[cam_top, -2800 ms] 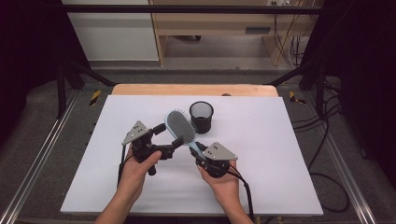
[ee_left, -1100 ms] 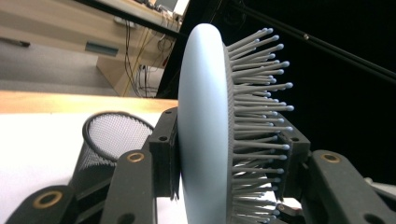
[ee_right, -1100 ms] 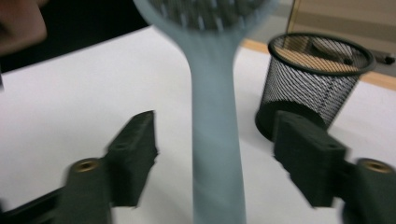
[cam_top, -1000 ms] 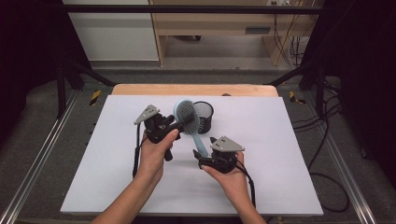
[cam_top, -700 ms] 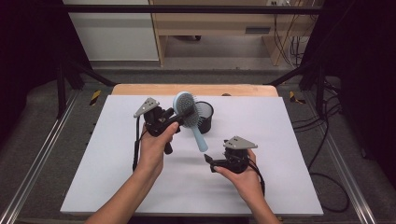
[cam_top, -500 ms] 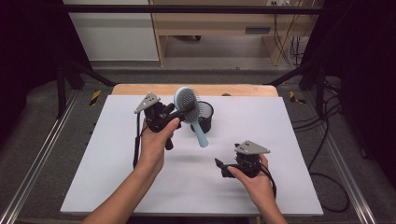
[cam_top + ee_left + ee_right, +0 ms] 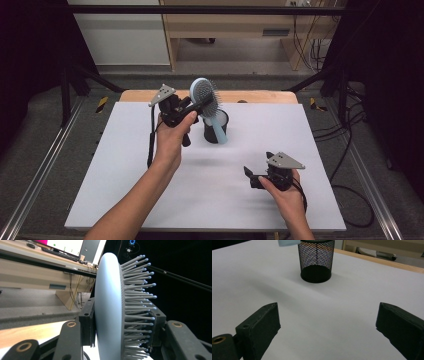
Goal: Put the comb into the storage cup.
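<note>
Holding the hairbrush by its head, the left gripper keeps it raised above the mesh cup at the far middle of the desk. The left gripper view shows both fingers clamped on the head — one on the smooth back, the other against the bristles. The light-blue handle hangs down and slants toward the cup; in the high view its tip lies over the cup's near rim, and whether it is inside the rim or just in front cannot be told. The right gripper view shows that tip level with the top of the mesh wall.

The right gripper hovers low over the near right part of the desk, well apart from the cup. Its fingers stand wide apart with nothing between them; they have just been opening.

Step in hand, as judged: inserting the brush handle-first into the cup. The next move calls for centring the handle tip over the opening, lowering until the handle bears on the cup floor or wall, then releasing. The cup is light — an off-centre contact on the rim could tip it.
</note>
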